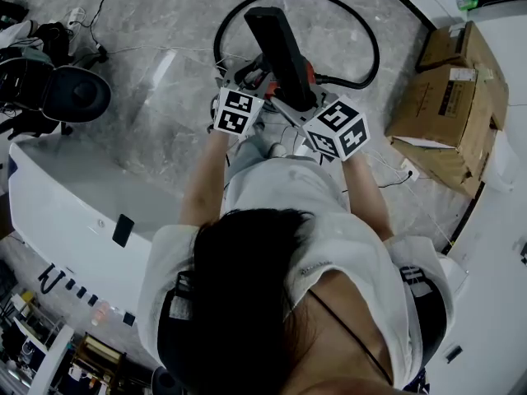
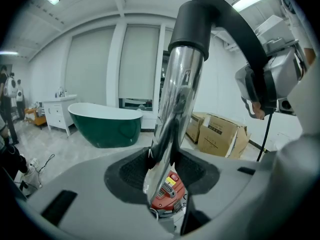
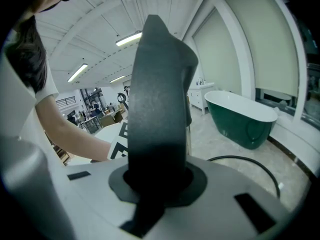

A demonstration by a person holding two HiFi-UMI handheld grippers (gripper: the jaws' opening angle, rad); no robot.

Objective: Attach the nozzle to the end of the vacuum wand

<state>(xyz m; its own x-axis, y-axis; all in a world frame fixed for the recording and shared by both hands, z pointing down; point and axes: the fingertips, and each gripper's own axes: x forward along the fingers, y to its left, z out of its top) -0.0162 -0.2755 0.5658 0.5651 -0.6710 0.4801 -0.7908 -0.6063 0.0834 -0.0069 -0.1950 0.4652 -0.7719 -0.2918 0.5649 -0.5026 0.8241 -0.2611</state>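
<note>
A long black nozzle (image 1: 278,52) stands upright in front of me, and my right gripper (image 1: 300,97) is shut on its lower part. In the right gripper view the nozzle (image 3: 157,109) fills the middle, clamped between the jaws of the right gripper (image 3: 157,181). My left gripper (image 1: 247,81) is shut on the chrome wand (image 2: 177,99), which rises between its jaws to a black cuff (image 2: 192,26) joined to the hose. The left gripper (image 2: 162,171) holds the wand's lower stretch. Below it shows the red vacuum body (image 2: 167,194). The two grippers sit close side by side.
The black hose (image 1: 362,35) loops over the marble floor beyond the vacuum. Cardboard boxes (image 1: 449,105) lie at the right, a black chair (image 1: 58,89) at the left. A white curved fixture (image 1: 66,204) stands at my left. A green bathtub (image 2: 105,124) stands further off.
</note>
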